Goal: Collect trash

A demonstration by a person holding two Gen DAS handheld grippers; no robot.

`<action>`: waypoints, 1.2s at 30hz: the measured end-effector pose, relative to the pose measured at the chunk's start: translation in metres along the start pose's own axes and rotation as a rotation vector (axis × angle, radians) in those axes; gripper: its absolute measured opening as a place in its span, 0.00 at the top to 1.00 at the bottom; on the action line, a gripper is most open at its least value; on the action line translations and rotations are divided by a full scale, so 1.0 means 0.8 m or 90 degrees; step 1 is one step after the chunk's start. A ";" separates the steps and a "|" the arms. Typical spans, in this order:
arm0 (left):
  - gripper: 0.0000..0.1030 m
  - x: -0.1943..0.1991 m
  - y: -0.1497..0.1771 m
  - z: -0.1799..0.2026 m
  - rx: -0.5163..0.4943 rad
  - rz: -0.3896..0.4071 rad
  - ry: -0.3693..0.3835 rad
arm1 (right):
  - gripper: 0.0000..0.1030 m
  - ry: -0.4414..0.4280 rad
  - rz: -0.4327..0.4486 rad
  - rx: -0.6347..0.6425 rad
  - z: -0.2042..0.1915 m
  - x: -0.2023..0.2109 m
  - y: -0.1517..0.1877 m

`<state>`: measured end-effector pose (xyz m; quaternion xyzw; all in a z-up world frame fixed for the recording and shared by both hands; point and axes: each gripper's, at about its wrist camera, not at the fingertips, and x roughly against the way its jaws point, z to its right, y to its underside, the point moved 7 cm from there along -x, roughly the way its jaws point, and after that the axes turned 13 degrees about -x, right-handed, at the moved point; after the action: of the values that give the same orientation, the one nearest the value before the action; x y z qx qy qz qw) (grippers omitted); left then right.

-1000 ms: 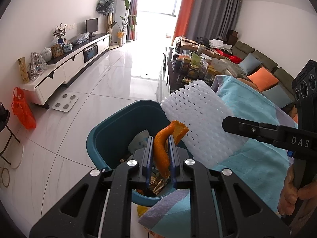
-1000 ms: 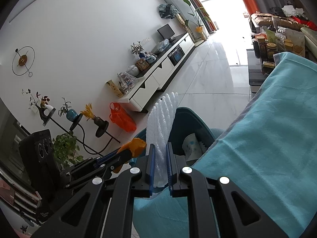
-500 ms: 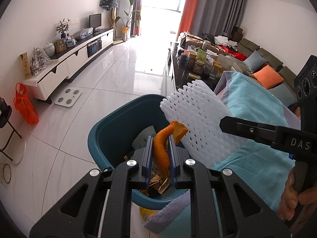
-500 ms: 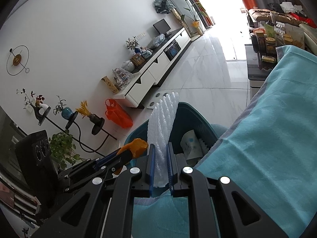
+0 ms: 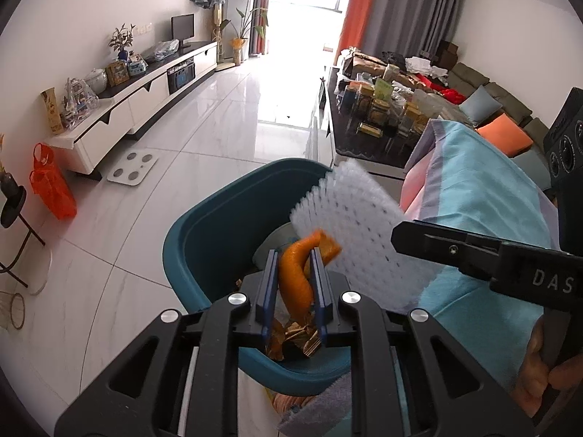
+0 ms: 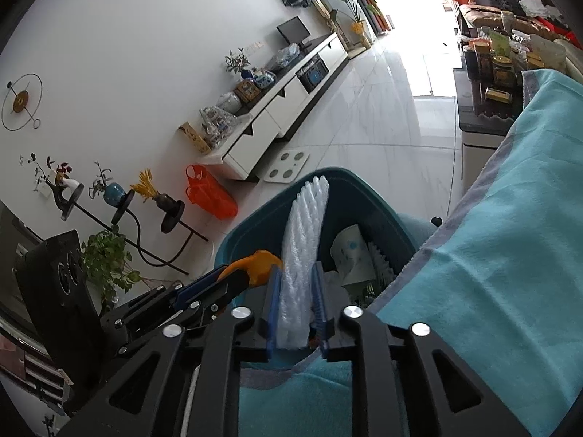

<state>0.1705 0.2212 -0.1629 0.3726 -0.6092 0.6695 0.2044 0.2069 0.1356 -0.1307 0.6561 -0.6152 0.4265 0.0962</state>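
Two bits of trash hang over the bin: an orange peel [image 5: 297,276] and a white foam net [image 6: 300,273]. Peel sits upright btwn the blue pads of the left hand-held gripper [image 5: 293,287], curling up and to the right past the tips; jaws have just eased apart a touch, pads look close on it but can't tell if they still press. Foam net stands btwn the pads of the right hand-held gripper [image 6: 297,291], sticking well out ahead of the tips; those jaws have just been opening, w/ a thin gap showing on the right pad side, so net looks loose, not clamped.

Teal bin [image 5: 204,240] is right below and ahead of both tips, open top, w/ paper scraps and gold wrappers [image 5: 298,338] inside, directly under the left one. From the left wrist view the right hand-held gripper comes in from the right, a person's hand [image 5: 546,375] on its grip, net overlapping the peel's tip.

Blue towel [image 6: 492,273] covers the worktop to the right of the bin, its edge just beside the rim. Further ahead: white tile floor [image 5: 218,127], a bathroom scale [image 5: 133,167], orange bag [image 5: 51,185] to the left, TV cabinet [image 5: 138,105] along the left wall.
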 end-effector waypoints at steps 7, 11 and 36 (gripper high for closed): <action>0.74 -0.018 0.006 -0.002 0.010 -0.008 -0.005 | 0.72 0.005 -0.004 0.002 -0.002 -0.003 0.001; 0.67 -0.017 0.011 -0.005 0.015 -0.001 -0.005 | 0.70 0.001 0.006 -0.004 0.004 0.008 0.001; 0.05 0.155 0.003 0.176 -0.122 0.279 0.028 | 0.07 0.203 0.403 0.054 0.121 0.293 0.089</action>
<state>0.1250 0.0623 -0.0746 0.1961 -0.7317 0.6449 0.1019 0.1577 -0.1130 -0.0602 0.3615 -0.7471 0.5572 0.0267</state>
